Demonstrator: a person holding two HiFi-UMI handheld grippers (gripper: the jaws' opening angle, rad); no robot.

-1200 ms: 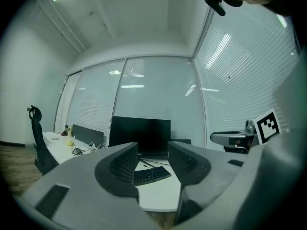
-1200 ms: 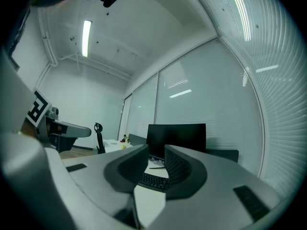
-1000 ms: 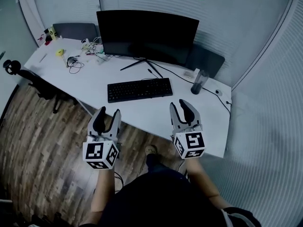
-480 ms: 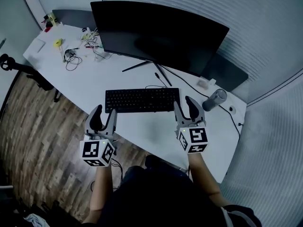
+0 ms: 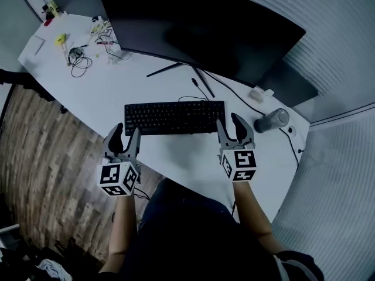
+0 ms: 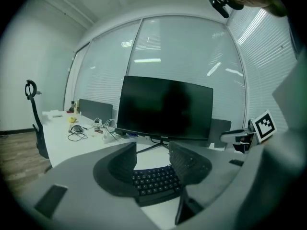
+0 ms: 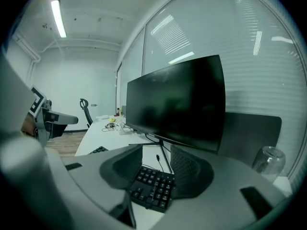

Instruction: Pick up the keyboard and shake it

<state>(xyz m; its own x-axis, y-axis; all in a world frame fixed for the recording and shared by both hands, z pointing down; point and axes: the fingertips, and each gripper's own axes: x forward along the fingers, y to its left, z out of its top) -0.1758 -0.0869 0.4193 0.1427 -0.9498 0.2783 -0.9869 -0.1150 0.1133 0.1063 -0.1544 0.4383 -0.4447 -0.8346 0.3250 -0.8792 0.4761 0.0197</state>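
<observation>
A black keyboard [image 5: 174, 117] lies flat on the white desk [image 5: 117, 92], in front of the monitor. My left gripper [image 5: 123, 131] hovers just off the keyboard's front left corner, its jaws apart with nothing pressed between them. In the left gripper view the keyboard [image 6: 156, 180] shows through the left gripper [image 6: 152, 150]. My right gripper [image 5: 233, 122] stands at the keyboard's right end, and its jaws are opening. In the right gripper view the keyboard's end [image 7: 153, 186] shows low between the fingers of the right gripper [image 7: 157, 152], and the pads do not touch it.
A large dark curved monitor [image 5: 199, 31] on a thin stand [image 5: 176, 69] rises behind the keyboard. A glass tumbler [image 5: 270, 120] lies to the right of the right gripper. Tangled cables [image 5: 79, 60] and small items sit at the far left. The desk's front edge runs under both grippers.
Both grippers have moved forward from in front of the desk to the keyboard's two ends. The right gripper's jaws have spread wider. The keyboard has not moved.
</observation>
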